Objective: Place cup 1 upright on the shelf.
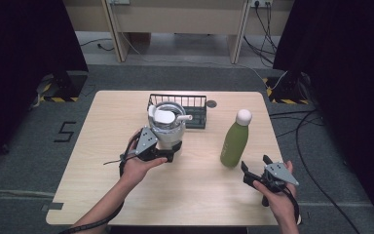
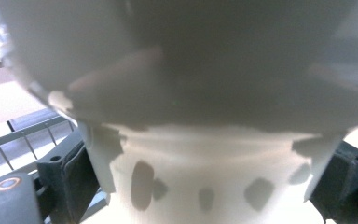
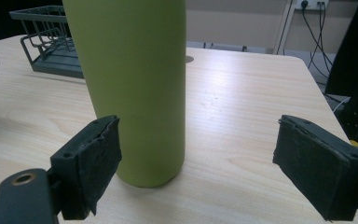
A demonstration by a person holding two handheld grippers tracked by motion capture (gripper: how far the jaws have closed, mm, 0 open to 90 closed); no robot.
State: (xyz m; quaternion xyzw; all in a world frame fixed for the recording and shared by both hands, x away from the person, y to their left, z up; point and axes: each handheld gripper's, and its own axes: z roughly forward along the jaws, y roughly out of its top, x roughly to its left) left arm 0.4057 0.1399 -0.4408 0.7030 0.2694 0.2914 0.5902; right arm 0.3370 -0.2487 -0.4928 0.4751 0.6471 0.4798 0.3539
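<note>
Left gripper [image 1: 168,155] clamps the base of the white blender jug [image 1: 167,127], which stands on the table [image 1: 102,185] just in front of the wire basket [image 1: 195,102]; right gripper [image 3: 196,163], jaws wide apart, sits near the upright green bottle [image 3: 130,84]

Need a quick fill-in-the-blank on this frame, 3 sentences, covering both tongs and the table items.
1. The left tongs are closed around the base of the white ____ with a clear jug.
2. The tall green metal bottle has a ____ round cap.
3. The right tongs stand ____, jaws apart, just in front of the bottle, while the dark wire basket sits behind the jug.

Missing words: blender; white; open
</note>
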